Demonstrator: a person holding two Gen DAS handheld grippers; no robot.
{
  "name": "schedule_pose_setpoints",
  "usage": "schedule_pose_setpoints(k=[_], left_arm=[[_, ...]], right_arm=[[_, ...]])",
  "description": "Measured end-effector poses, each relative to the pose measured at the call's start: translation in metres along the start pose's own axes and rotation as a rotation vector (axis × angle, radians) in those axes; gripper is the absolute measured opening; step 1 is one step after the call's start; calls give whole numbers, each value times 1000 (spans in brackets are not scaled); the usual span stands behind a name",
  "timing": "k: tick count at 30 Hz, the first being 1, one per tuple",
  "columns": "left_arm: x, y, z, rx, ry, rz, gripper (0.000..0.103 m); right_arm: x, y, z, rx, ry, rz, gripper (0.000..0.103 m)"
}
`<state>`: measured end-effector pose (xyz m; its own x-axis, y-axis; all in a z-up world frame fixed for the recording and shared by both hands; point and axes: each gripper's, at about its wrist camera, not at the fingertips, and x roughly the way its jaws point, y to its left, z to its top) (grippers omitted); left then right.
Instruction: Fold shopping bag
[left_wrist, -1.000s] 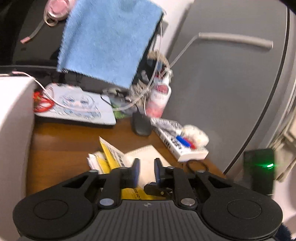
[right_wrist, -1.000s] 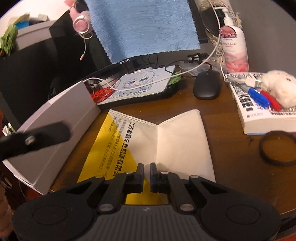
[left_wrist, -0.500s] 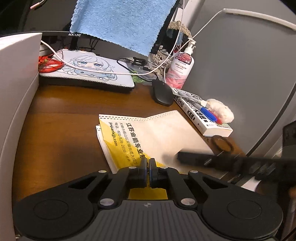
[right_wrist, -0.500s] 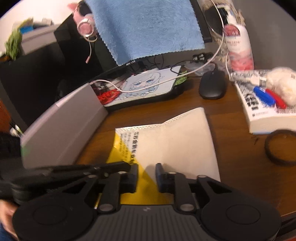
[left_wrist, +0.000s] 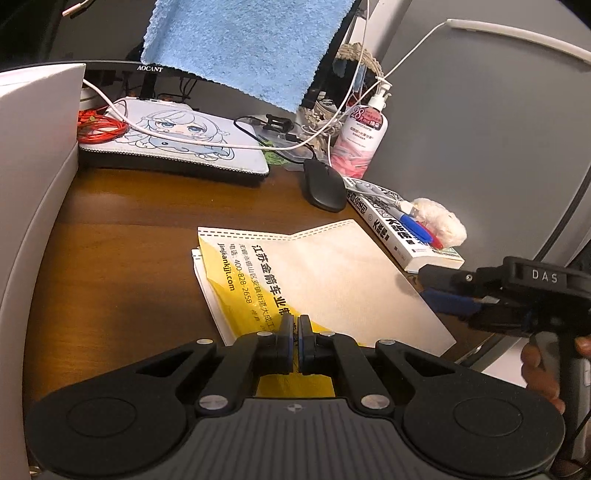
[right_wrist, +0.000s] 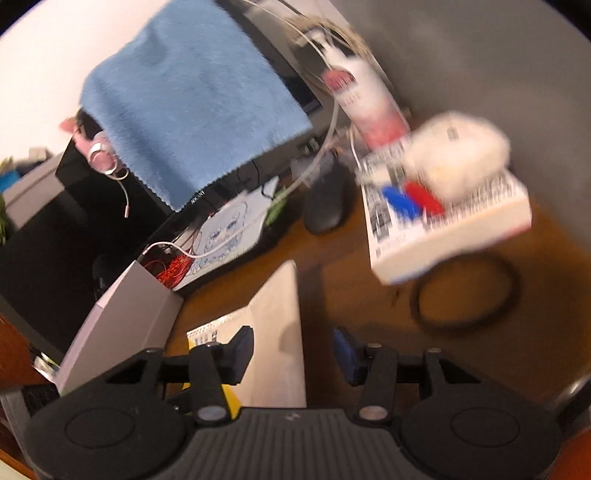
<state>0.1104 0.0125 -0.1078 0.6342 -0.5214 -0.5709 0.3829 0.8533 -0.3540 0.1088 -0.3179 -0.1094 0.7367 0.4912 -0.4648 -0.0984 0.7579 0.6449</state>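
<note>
The shopping bag (left_wrist: 332, 273) lies flat on the wooden desk, folded into a beige panel with a yellow printed strip on its left. My left gripper (left_wrist: 295, 332) is shut over the yellow near edge; I cannot tell whether it pinches the fabric. In the left wrist view my right gripper (left_wrist: 439, 290) comes in from the right, held by a hand, with its blue pads beside the bag's right edge. The right wrist view is blurred and tilted. There my right gripper (right_wrist: 291, 350) is wide open and straddles the bag's (right_wrist: 277, 332) beige right edge.
A book (left_wrist: 399, 229) with markers and a white fluffy thing lies right of the bag, with a black ring (right_wrist: 465, 291) beside it. Behind are a black mouse (left_wrist: 323, 184), a pump bottle (left_wrist: 364, 140) and a printed mouse pad (left_wrist: 173, 140). A white box (left_wrist: 33, 177) walls the left.
My right gripper has opened wide and swung with a roll to the bag's right edge. My left gripper closed a second ago and stays shut at the near edge.
</note>
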Motion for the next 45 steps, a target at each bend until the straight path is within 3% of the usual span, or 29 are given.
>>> schedule_pose_setpoints(k=[3,5,8,15,17,30,36,45], left_arm=[[0,2,0,-7,1,-7,4],[0,2,0,-11,-1,-9,4],[0,1,-1,-9,-6,-6,4],[-1,-2,-3,8,-15,7,4],[-1,-1,-3,7,-16,6,4],[10,-19,-7,18,-1,-54,4],[11,-16,-7,-8,-3,-66,4],[9,-13,-8,-17,-7,-77,0]], right_arm=[[6,-3,-4,21,14,41,46],[6,-1,-6,16,10,55,28],[6,4,-7,-17,-3,56,17],[2,15,-11,-77,-3,67,17],[5,16,-13,-82,-4,49,13],[-15,43,-17,-215,-117,-31,11],[-8,46,-20,-194,-44,140,17],[20,28,-24,-25,78,275,21]])
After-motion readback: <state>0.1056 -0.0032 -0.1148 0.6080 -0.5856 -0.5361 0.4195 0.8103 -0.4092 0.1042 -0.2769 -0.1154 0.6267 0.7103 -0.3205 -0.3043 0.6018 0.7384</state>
